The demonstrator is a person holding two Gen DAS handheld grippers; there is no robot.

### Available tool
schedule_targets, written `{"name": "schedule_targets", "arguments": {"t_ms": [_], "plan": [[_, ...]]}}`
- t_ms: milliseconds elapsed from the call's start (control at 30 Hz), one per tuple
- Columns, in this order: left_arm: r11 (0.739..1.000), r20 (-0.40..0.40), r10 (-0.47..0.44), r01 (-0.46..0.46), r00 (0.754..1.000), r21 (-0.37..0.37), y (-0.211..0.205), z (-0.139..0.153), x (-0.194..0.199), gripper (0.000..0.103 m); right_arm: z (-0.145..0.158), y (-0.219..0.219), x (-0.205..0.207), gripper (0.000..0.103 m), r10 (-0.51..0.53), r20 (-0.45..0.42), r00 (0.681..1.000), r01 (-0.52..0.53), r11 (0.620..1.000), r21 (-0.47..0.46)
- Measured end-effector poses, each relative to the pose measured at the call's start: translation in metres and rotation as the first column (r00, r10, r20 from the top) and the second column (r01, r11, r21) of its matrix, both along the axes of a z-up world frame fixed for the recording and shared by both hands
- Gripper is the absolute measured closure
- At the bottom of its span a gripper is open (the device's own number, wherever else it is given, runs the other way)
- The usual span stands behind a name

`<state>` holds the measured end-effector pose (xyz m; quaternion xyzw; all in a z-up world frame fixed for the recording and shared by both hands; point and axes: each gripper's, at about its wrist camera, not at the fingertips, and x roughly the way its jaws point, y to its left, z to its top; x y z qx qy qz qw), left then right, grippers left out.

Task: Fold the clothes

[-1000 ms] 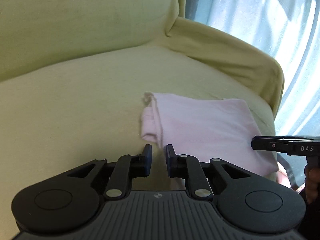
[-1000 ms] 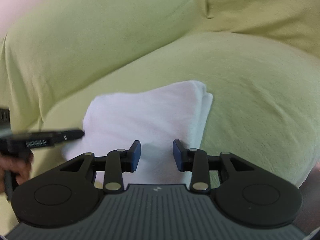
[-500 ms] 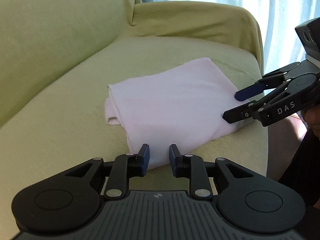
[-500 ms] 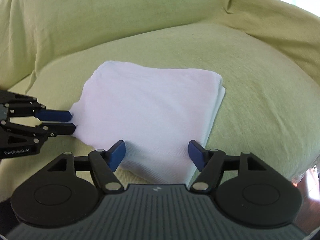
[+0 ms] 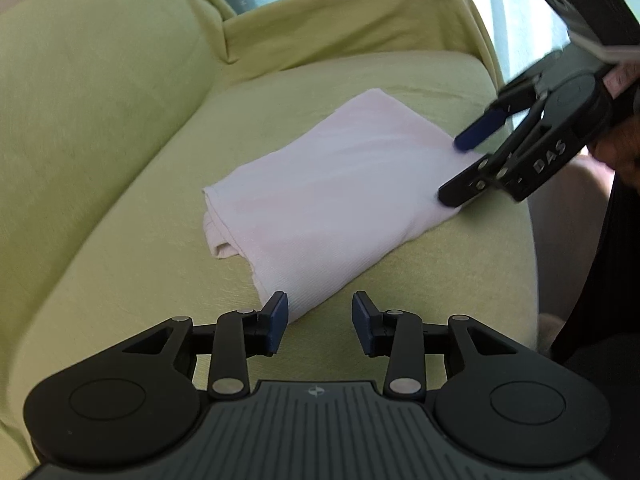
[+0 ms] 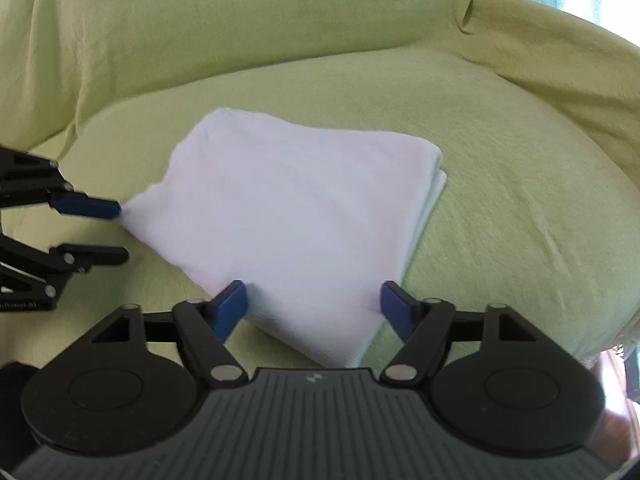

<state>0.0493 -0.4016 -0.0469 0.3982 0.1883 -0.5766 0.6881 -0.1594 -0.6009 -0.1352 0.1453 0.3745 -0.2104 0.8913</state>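
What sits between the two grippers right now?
The folded white cloth on the green sofa seat. In the right wrist view it spans from the left gripper to the right gripper; both have open jaws at its corners.

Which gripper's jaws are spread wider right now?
The right gripper: its jaws straddle the folded white cloth; the left gripper is open more narrowly.

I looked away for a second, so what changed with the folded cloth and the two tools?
Both tools opened: the left tool from nearly shut to open, the right tool wider still. Both pulled back from the folded white cloth, holding nothing. The cloth stayed folded on the green sofa seat.
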Motion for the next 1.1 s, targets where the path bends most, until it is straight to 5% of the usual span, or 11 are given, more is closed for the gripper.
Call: {"name": "schedule_targets", "arguments": {"t_ms": [667, 800, 933, 1100], "plan": [[0.995, 0.213, -0.101, 0.104, 0.972, -0.004, -0.003, -0.014, -0.008, 0.047, -0.01, 0.006, -0.005, 0.011, 0.013, -0.038, 0.999, -0.015, 0.998, -0.062], [0.995, 0.307, -0.095, 0.095, 0.947, 0.017, -0.006, -0.016, -0.009, 0.044, -0.006, 0.019, -0.007, 0.011, 0.006, -0.071, 0.997, -0.02, 0.981, -0.191], [0.994, 0.359, -0.113, 0.108, 0.926, 0.035, -0.001, -0.019, -0.011, 0.045, -0.006, 0.048, -0.008, 0.013, 0.068, -0.132, 0.989, -0.117, 0.906, -0.407], [0.982, 0.393, -0.183, 0.184, 0.901, 0.037, 0.001, -0.024, -0.025, 0.045, -0.022, 0.096, -0.006, 0.018, 0.215, -0.257, 0.942, -0.333, 0.686, -0.647]]}}
